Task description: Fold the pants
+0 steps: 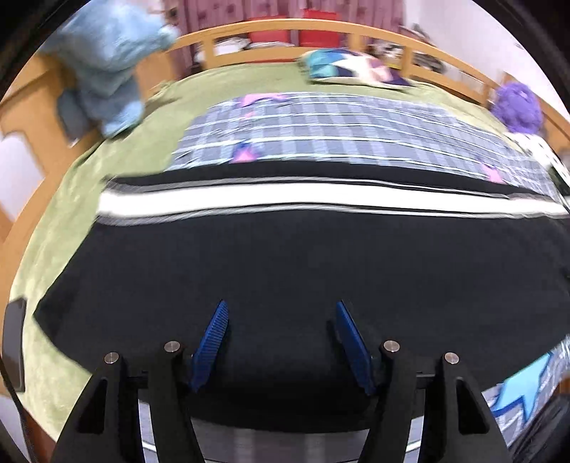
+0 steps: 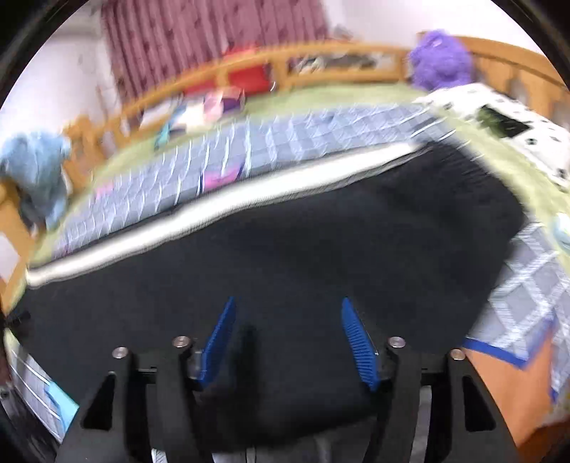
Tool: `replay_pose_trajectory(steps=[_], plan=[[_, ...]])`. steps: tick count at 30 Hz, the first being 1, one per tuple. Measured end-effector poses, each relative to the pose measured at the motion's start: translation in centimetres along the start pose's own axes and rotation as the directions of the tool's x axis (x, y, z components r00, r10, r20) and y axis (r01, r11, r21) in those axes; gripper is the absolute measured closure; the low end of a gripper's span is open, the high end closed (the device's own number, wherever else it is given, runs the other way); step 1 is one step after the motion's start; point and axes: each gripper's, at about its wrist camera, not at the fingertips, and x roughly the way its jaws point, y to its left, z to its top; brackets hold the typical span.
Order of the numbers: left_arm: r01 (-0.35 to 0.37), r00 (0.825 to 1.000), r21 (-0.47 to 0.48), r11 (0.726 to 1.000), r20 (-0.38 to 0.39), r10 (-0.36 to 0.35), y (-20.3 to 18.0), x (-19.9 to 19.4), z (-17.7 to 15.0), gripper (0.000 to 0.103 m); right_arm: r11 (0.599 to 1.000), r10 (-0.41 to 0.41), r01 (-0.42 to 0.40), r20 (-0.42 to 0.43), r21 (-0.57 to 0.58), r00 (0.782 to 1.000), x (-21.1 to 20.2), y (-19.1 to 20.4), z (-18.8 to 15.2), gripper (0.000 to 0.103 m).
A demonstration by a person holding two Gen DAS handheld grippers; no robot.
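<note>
Nearest the left tongs [image 1: 279,310], the two blue ribbed fingers [image 1: 210,347] stand wide apart with nothing between them, released. Black cloth fills the gap and runs under them, so they hover low over the pants [image 1: 285,270], though whether they touch cannot be told from the blur. The right tongs [image 2: 288,306] are likewise spread and hold nothing, with the same black cloth directly ahead of and beneath their tips.

The pants lie spread flat and lengthwise across both views, reaching well to either side of each pair of tongs. That suits a fold: the cloth looks smoothed out, and both tongs sit at its near edge, probably ready to pinch that edge and carry it over. Along the far side of the pants runs a white stripe [image 1: 320,204], which would serve as a line to fold toward.

Beyond the stripe is a checked blanket [image 1: 338,131] with pink patches, lying on a green bedcover [image 1: 142,149]. Past the left tongs, up and to the left, hangs a light blue garment [image 1: 107,60]. Far ahead and to the right sits a purple fluffy toy [image 1: 518,107] by the wooden bed rail [image 1: 285,26], with a colourful pillow [image 1: 356,69] straight ahead near the rail
</note>
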Motion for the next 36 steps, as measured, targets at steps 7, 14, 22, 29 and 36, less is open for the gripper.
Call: replay_pose_trajectory(steps=[7, 14, 22, 29, 36], plan=[[-0.003, 0.998, 0.044, 0.999, -0.059, 0.006, -1.1, 1.7, -2.0, 0.039, 0.999, -0.049, 0.049, 0.023, 0.009, 0.999, -0.1, -0.2, -1.0, 0.037], [-0.046, 0.999, -0.205, 0.978, 0.017, 0.051, 8.9, -3.7, -5.3, 0.039, 0.993, 0.021, -0.025, 0.032, 0.116, 0.999, -4.0, 2.5, -2.1, 0.037], [0.107, 0.994, -0.620, 0.777, 0.087, -0.067, 23.8, -3.4, -10.4, 0.043, 0.990, 0.102, -0.101, -0.002, 0.102, 0.995, -4.7, 9.7, -4.0, 0.037], [0.212, 0.977, -0.713, 0.669, 0.147, -0.153, 25.8, 0.8, -8.4, 0.053, 0.985, 0.136, -0.132, -0.025, 0.115, 0.990, -5.3, 15.0, -4.8, 0.037], [0.281, 0.960, -0.789, 0.546, 0.225, -0.170, 27.2, 2.5, -8.7, 0.064, 0.990, 0.102, -0.095, -0.064, 0.108, 0.993, -5.5, 17.3, -6.0, 0.037]])
